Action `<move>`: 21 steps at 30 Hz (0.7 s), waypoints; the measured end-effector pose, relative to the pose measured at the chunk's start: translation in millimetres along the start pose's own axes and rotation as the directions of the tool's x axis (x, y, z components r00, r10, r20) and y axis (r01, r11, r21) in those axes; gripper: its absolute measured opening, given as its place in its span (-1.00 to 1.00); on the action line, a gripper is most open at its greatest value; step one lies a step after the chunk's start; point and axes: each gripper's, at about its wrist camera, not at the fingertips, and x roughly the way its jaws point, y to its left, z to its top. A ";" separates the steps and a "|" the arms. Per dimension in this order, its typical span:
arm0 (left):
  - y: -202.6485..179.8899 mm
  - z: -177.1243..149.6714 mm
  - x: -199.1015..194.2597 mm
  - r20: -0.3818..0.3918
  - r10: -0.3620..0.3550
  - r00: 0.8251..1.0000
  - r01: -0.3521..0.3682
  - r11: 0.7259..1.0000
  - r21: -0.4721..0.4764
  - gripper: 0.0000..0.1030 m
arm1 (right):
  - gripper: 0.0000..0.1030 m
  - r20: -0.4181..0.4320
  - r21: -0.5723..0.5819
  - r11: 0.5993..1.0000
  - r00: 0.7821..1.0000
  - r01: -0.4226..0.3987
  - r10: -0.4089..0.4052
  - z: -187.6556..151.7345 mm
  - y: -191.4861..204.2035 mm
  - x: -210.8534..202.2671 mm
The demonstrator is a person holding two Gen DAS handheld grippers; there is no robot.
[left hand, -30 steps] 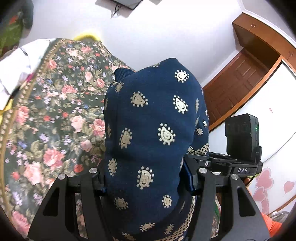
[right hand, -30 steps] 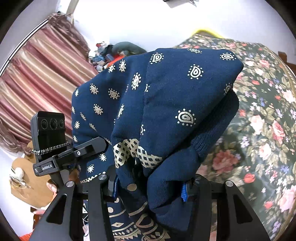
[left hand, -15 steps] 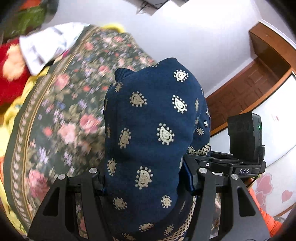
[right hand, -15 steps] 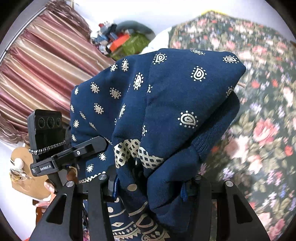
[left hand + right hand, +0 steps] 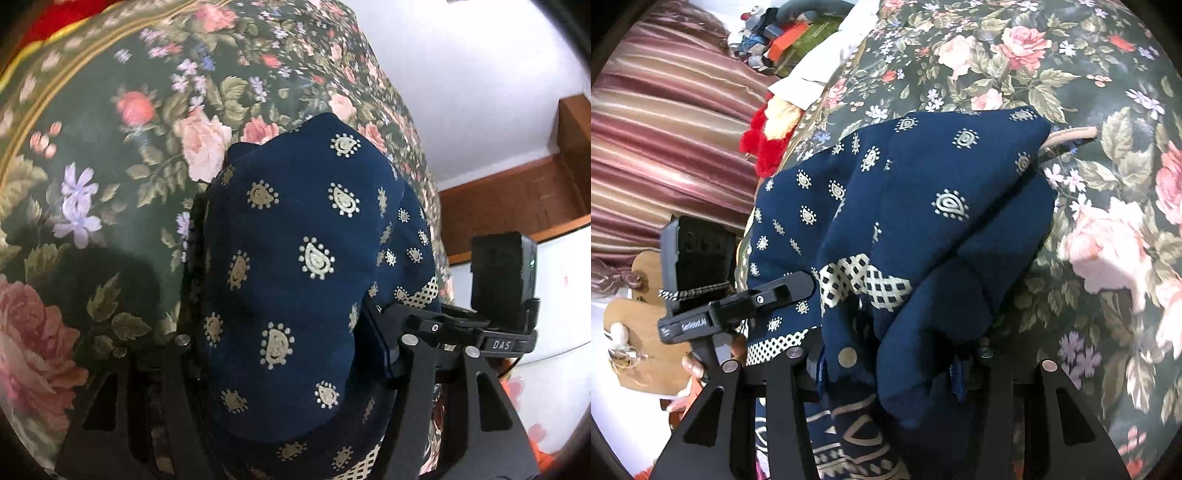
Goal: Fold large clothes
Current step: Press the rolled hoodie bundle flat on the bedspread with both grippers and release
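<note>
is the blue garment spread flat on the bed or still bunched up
Bunched. The navy garment bulges in thick folds between both grippers, above the floral bedspread, not flat.

A: Are you making out any lettering anywhere?

B: Only one piece is reading clearly: "DAS", in pale letters, is showing on the black bracket (image 5: 502, 345) under the small black box (image 5: 503, 275) in the left wrist view.

A: And in the right wrist view?

B: A white printed word is sitting on the black clamp bar (image 5: 701, 322), but it is coming out too blurred to read.
</note>
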 end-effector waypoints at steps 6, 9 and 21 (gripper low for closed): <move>-5.2 -4.4 -5.9 -0.004 0.046 0.999 -0.045 0.998 0.034 0.33 | 0.08 0.015 -0.094 0.992 0.996 0.083 -0.082 -7.8 18.7 -8.3; -13.0 -7.9 -20.6 0.028 0.121 0.992 -0.122 0.991 0.052 0.36 | 0.10 0.038 -0.121 0.985 0.992 0.126 -0.122 -16.8 22.6 -19.7; -73.1 -51.2 -96.0 0.300 0.356 0.885 -0.436 0.859 0.267 0.36 | 0.11 0.330 -0.358 0.843 0.899 0.402 -0.289 -66.0 95.7 -103.8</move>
